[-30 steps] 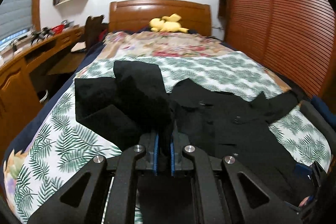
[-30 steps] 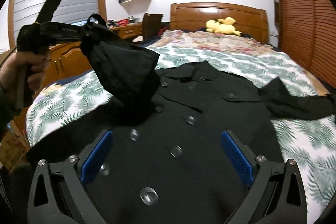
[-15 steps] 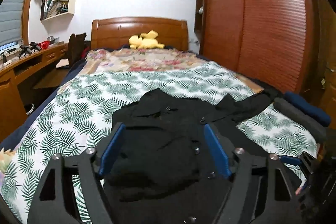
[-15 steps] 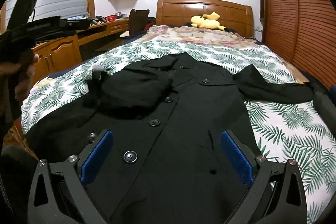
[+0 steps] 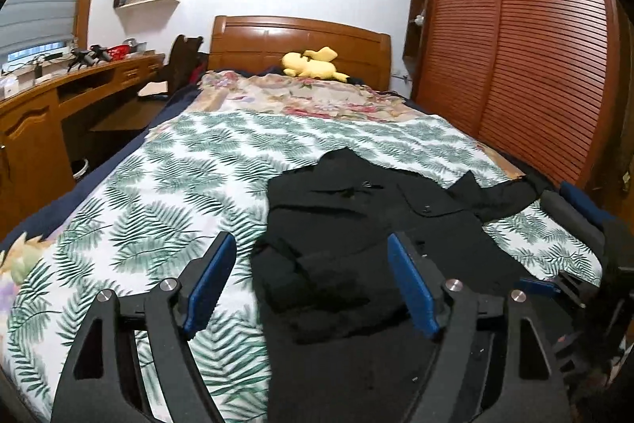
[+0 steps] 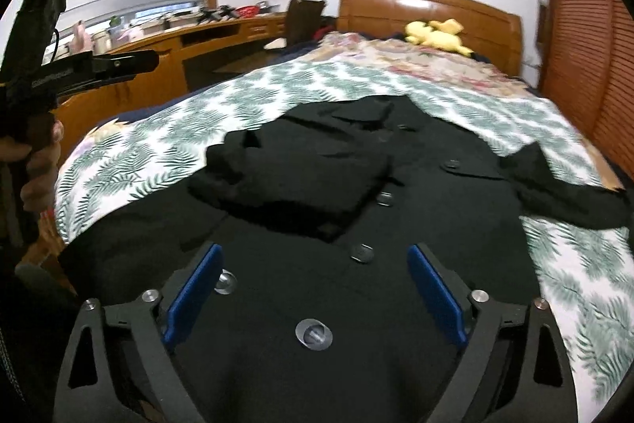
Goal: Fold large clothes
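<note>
1. Black coat point(image 6: 396, 224): spread front-up on the leaf-print bedspread point(image 5: 170, 193), buttons showing; one sleeve point(image 6: 285, 185) lies folded across the chest, the other sleeve point(image 6: 562, 185) stretches out sideways over the bedspread.
2. Right gripper point(image 6: 313, 296): above the coat's lower front, jaws apart and just been closing a little; only flat coat cloth lies below them, and nothing is grasped.
3. Left gripper point(image 5: 313, 280): released, blue pads spread wide, poised over the folded sleeve and the coat's edge; in the right wrist view a hand point(image 6: 37, 169) holds it at the far left.
4. Surroundings: wooden headboard point(image 5: 297, 46) with a yellow plush toy point(image 5: 313, 66), desk point(image 5: 59, 98), slatted wardrobe doors point(image 5: 535, 58).
</note>
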A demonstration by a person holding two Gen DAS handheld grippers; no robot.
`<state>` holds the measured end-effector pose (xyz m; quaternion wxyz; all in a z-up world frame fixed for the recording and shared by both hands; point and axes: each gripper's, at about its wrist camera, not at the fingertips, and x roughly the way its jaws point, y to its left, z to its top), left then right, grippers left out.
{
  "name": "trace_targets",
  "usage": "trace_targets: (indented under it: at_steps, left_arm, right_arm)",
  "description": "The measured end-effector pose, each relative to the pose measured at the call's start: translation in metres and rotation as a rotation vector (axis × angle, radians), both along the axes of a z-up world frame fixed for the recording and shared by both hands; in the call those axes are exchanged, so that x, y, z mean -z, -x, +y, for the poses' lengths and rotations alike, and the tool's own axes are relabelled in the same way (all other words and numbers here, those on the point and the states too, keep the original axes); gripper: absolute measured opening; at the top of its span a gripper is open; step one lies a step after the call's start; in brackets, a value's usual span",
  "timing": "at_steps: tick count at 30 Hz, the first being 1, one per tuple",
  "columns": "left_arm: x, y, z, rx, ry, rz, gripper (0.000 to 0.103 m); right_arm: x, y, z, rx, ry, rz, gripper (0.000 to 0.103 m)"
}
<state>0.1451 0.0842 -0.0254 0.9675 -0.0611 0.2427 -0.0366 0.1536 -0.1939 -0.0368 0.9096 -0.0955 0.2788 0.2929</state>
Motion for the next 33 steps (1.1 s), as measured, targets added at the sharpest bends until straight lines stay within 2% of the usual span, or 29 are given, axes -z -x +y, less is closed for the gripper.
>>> trace_targets:
  at_steps: [7,11,14,19,22,24,26,29,33]
  left_arm:
    - [-0.001,0.018,0.023,-0.047,-0.030,-0.019,0.079]
    - [0.000,0.023,0.032,-0.055,-0.030,-0.019,0.079]
    - [-0.001,0.025,0.037,-0.057,-0.026,-0.020,0.079]
    - [-0.002,0.026,0.039,-0.056,-0.023,-0.023,0.079]
    - [-0.002,0.026,0.039,-0.055,-0.024,-0.024,0.079]
    - [-0.002,0.026,0.040,-0.052,-0.026,-0.023,0.079]
    - [-0.003,0.027,0.040,-0.048,-0.026,-0.024,0.079]
    - [-0.002,0.026,0.038,-0.044,-0.026,-0.019,0.079]
    - [-0.001,0.025,0.034,-0.036,-0.026,-0.015,0.079]
  right_arm:
    - [0.004,-0.043,0.048,-0.081,0.028,0.037,0.074]
    - [0.005,-0.065,0.068,-0.124,0.027,0.065,0.063]
    - [0.012,-0.080,0.086,-0.147,0.057,0.086,0.056]
    - [0.025,-0.105,0.110,-0.136,0.134,0.114,0.049]
    - [0.033,-0.116,0.108,-0.122,0.168,0.131,0.033]
    - [0.035,-0.120,0.104,-0.122,0.169,0.136,0.018]
    - [0.034,-0.121,0.097,-0.122,0.164,0.132,0.009]
    - [0.021,-0.112,0.085,-0.123,0.130,0.097,0.005]
    - [0.001,-0.093,0.058,-0.109,0.054,0.043,0.004]
